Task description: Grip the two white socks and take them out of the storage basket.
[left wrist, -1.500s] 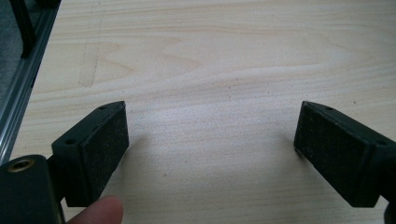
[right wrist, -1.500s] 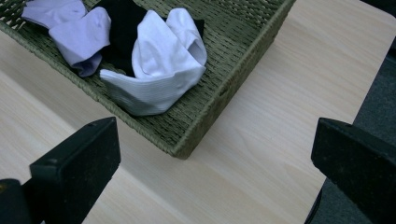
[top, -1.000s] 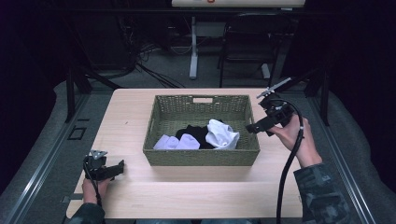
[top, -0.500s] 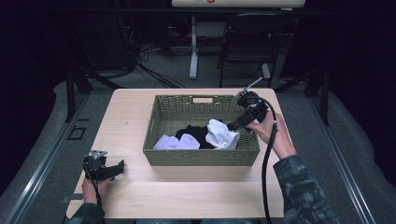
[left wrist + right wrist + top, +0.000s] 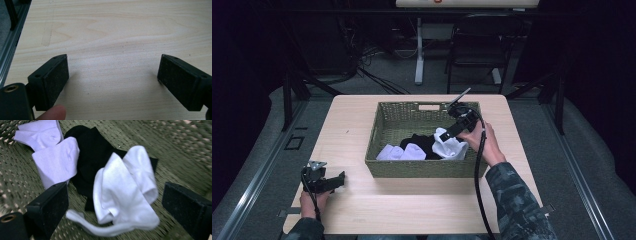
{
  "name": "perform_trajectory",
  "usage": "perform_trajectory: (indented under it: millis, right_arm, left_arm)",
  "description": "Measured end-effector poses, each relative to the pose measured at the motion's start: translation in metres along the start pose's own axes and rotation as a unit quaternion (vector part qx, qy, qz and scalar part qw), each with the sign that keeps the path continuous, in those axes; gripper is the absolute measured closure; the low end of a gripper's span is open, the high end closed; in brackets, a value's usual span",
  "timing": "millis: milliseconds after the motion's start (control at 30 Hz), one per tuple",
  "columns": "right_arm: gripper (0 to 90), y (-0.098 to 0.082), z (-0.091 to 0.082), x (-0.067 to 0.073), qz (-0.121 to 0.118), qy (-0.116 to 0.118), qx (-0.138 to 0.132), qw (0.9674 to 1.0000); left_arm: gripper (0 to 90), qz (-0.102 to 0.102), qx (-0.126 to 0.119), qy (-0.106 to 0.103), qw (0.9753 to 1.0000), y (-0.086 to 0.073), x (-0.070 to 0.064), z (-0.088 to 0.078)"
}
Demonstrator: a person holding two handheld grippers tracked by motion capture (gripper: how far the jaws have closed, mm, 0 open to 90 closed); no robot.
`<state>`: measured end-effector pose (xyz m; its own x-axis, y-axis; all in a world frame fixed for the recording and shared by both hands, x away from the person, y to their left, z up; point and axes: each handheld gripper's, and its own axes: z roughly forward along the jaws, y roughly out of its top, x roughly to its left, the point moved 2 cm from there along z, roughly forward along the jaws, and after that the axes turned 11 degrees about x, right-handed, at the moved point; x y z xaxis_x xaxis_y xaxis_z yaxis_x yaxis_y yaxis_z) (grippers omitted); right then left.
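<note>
A green woven basket stands mid-table with a white sock, a black sock and pale lilac socks inside. My right gripper reaches into the basket's right side, just above the white sock. In the right gripper view the white sock lies crumpled between the open jaws, over the black sock, with the lilac socks to the left. My left gripper rests low on the table's near left corner, jaws wide open over bare wood.
The basket's wicker floor and walls surround the socks. The table's left edge and a metal rail run beside my left gripper. Chairs and a stand sit beyond the far edge.
My right gripper has swung from beside the basket's right rim, over it and down into the basket above the white sock. The left gripper has stayed still.
</note>
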<state>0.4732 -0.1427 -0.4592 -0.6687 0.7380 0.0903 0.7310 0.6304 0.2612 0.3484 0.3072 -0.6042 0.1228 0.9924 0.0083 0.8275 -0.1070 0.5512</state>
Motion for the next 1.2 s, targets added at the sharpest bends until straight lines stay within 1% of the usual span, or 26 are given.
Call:
perform_trajectory:
  millis: [67, 167, 200, 233, 300, 333, 367, 400, 433, 467, 500, 533, 633, 667, 700, 800, 833, 867, 900, 967, 1033, 1067, 1100, 1133, 1200]
  right_arm:
    - [11.0, 0.004, 0.01, 0.001, 0.001, -0.001, 0.002, 1.0]
    - [15.4, 0.008, 0.024, 0.003, 0.006, 0.002, 0.012, 0.9999]
    - [17.0, 0.009, 0.028, 0.002, 0.006, 0.001, 0.02, 0.9998]
    - [18.7, 0.01, 0.033, 0.003, 0.007, 0.0, 0.022, 0.9997]
    - [21.6, 0.012, 0.039, 0.003, 0.008, -0.005, 0.028, 0.9996]
    - [22.9, 0.013, 0.041, 0.003, 0.007, -0.009, 0.036, 0.9993]
    - [24.9, 0.014, 0.044, 0.004, 0.011, -0.012, 0.035, 0.9993]
    - [25.4, 0.015, 0.046, 0.004, 0.011, -0.016, 0.044, 0.9988]
    - [26.2, 0.015, 0.049, 0.004, 0.016, -0.018, 0.042, 0.9988]
    - [28.7, 0.015, 0.051, 0.003, 0.013, -0.024, 0.051, 0.9983]
    - [28.7, 0.015, 0.051, 0.003, 0.013, -0.024, 0.051, 0.9983]
    - [32.6, 0.015, 0.056, 0.004, 0.022, -0.033, 0.053, 0.9978]
    - [40.1, 0.014, 0.062, 0.003, 0.025, -0.04, 0.071, 0.9963]
    - [46.3, 0.013, 0.064, 0.003, 0.029, -0.042, 0.072, 0.9961]
    - [50.1, 0.013, 0.065, 0.003, 0.03, -0.044, 0.076, 0.9957]
    - [69.6, 0.011, 0.066, 0.002, 0.032, -0.046, 0.087, 0.9946]
    - [74.2, 0.01, 0.067, 0.003, 0.038, -0.045, 0.078, 0.9952]
    - [77.7, 0.009, 0.066, 0.002, 0.033, -0.045, 0.089, 0.9944]
    - [80.4, 0.009, 0.065, 0.002, 0.033, -0.045, 0.093, 0.9942]
    - [83.3, 0.008, 0.063, 0.001, 0.031, -0.039, 0.095, 0.9942]
    - [83.8, 0.007, 0.058, 0.001, 0.028, -0.038, 0.098, 0.9941]
    - [83.9, 0.007, 0.055, 0.001, 0.026, -0.033, 0.098, 0.9943]
    - [84.0, 0.007, 0.051, 0.001, 0.025, -0.028, 0.097, 0.9946]
    - [84.1, 0.007, 0.049, 0.002, 0.03, -0.023, 0.086, 0.9956]
    - [84.1, 0.007, 0.042, 0.002, 0.024, -0.02, 0.092, 0.9952]
  left_arm:
    - [9.9, 0.0, 0.0, 0.0, 1.0, 0.0, 0.0, 0.0]
    - [9.9, 0.0, 0.0, 0.0, 1.0, 0.0, 0.0, 0.0]
    - [9.9, 0.0, 0.0, 0.0, 1.0, 0.0, 0.0, 0.0]
    - [9.9, -0.001, 0.001, 0.0, 1.0, 0.0, 0.0, 0.0]
    - [9.9, -0.001, 0.001, 0.0, 1.0, 0.0, 0.0, 0.0]
    - [9.9, 0.0, 0.001, 0.0, 1.0, 0.0, 0.0, 0.0]
    - [10.0, -0.001, 0.001, 0.0, 1.0, 0.0, 0.0, 0.0]
    - [9.9, 0.0, 0.001, 0.0, 1.0, 0.0, 0.0, 0.0]
    - [9.9, -0.001, 0.001, 0.0, 1.0, 0.0, 0.0, 0.0]
    - [10.0, -0.001, -0.001, 0.0, 1.0, 0.0, 0.0, 0.0]
    - [9.9, -0.001, -0.001, 0.0, 1.0, 0.0, 0.0, 0.0]
    - [9.9, 0.0, 0.0, -0.002, 1.0, 0.0, 0.0, 0.0]
    - [10.0, 0.0, 0.002, 0.0, 1.0, 0.0, 0.0, 0.0]
    - [10.0, 0.0, 0.002, 0.0, 1.0, 0.0, 0.0, 0.0]
    - [10.0, 0.0, 0.0, -0.001, 1.0, 0.0, 0.0, 0.0]
    - [9.9, 0.0, 0.0, -0.001, 1.0, 0.0, 0.0, 0.0]
    - [9.9, -0.002, -0.001, -0.002, 1.0, 0.0, 0.0, 0.0]
    - [10.0, -0.002, -0.001, -0.002, 1.0, 0.0, 0.0, 0.0]
    - [10.0, 0.0, 0.0, -0.001, 1.0, 0.0, 0.0, 0.0]
    - [9.9, 0.0, 0.0, -0.001, 1.0, 0.0, 0.0, 0.0]
    - [9.9, 0.0, 0.0, -0.001, 1.0, 0.0, 0.0, 0.0]
    - [9.9, 0.0, 0.0, -0.001, 1.0, 0.0, 0.0, 0.0]
    - [9.9, 0.0, 0.0, -0.001, 1.0, 0.0, 0.0, 0.0]
    - [10.0, 0.0, 0.001, -0.001, 1.0, 0.0, 0.0, 0.0]
    - [10.0, -0.001, -0.001, 0.0, 1.0, 0.0, 0.0, 0.0]
